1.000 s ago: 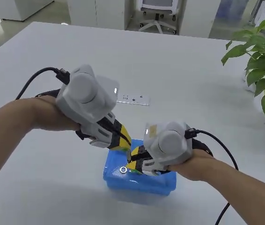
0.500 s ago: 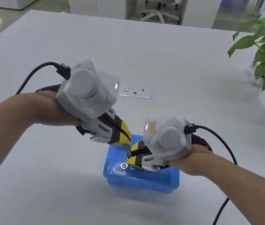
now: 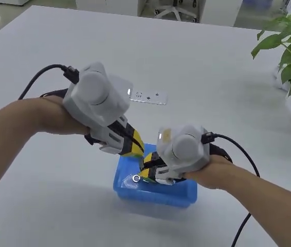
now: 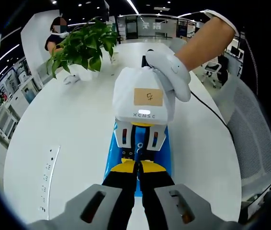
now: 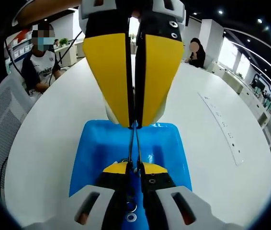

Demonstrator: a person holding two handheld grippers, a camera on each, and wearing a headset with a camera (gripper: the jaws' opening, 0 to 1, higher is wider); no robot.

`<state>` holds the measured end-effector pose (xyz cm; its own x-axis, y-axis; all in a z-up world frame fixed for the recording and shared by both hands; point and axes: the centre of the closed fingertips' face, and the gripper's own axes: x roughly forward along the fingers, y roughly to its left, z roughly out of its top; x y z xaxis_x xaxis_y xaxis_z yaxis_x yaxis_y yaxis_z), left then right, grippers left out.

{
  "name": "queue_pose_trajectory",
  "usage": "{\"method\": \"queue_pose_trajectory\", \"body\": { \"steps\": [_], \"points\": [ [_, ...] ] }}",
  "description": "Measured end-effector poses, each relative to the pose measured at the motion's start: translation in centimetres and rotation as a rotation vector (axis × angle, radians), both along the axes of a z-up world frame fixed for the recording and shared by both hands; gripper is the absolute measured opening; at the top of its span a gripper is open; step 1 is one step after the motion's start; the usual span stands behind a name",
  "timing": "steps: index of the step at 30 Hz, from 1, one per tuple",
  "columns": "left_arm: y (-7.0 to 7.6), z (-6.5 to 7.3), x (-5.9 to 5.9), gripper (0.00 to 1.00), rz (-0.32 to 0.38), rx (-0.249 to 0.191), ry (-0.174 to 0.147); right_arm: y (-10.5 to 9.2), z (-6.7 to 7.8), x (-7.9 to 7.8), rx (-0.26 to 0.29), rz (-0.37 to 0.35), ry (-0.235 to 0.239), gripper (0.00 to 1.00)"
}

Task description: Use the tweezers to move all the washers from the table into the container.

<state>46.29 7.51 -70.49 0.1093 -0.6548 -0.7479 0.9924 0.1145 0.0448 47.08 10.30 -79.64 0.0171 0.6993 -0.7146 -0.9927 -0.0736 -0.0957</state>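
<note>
Where the two grippers meet at lower centre of the head view, the left gripper (image 5: 134,122) pinches its broad yellow jaws on thin metal tweezers (image 5: 134,143). The right gripper (image 5: 134,167) also closes narrowly on their prongs. A flat ring-shaped washer (image 3: 136,178) lies inside the rectangular blue plastic container (image 3: 158,196), near its left edge.

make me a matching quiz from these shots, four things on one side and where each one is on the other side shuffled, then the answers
Things:
1. washer
2. plant
3. socket strip
4. tweezers

Places:
a. far right of the head view
b. in the blue container
c. set in the table beyond the grippers
d. between the left gripper and the right gripper, both shut on them

Pairs: 1-b; 2-a; 3-c; 4-d
</note>
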Motion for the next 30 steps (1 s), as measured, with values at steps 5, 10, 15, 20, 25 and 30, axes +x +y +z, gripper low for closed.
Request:
{"method": "queue_pose_trajectory", "body": {
  "steps": [5,10,15,20,25,30],
  "points": [
    [-0.1,0.2,0.0,0.05,-0.001,-0.003,-0.004,-0.1,0.2,0.0,0.002,-0.004,-0.002,0.11],
    [-0.3,0.6,-0.3,0.05,-0.002,-0.004,-0.010,-0.3,0.6,-0.2,0.003,-0.008,-0.006,0.11],
    [-0.3,1.3,-0.7,0.05,-0.002,-0.003,-0.017,-0.4,1.3,-0.5,0.006,-0.007,-0.015,0.11],
    [-0.3,2.2,-1.1,0.05,0.000,0.000,-0.032,-0.4,2.2,-0.8,0.011,-0.009,-0.026,0.11],
    [-0.5,3.2,-1.5,0.05,-0.001,-0.001,-0.043,-0.5,3.3,-1.3,0.020,-0.012,-0.035,0.12],
    [-0.7,4.3,-2.0,0.05,0.002,0.001,-0.060,-0.8,4.3,-1.8,0.032,-0.023,-0.044,0.12]
  ]
}}
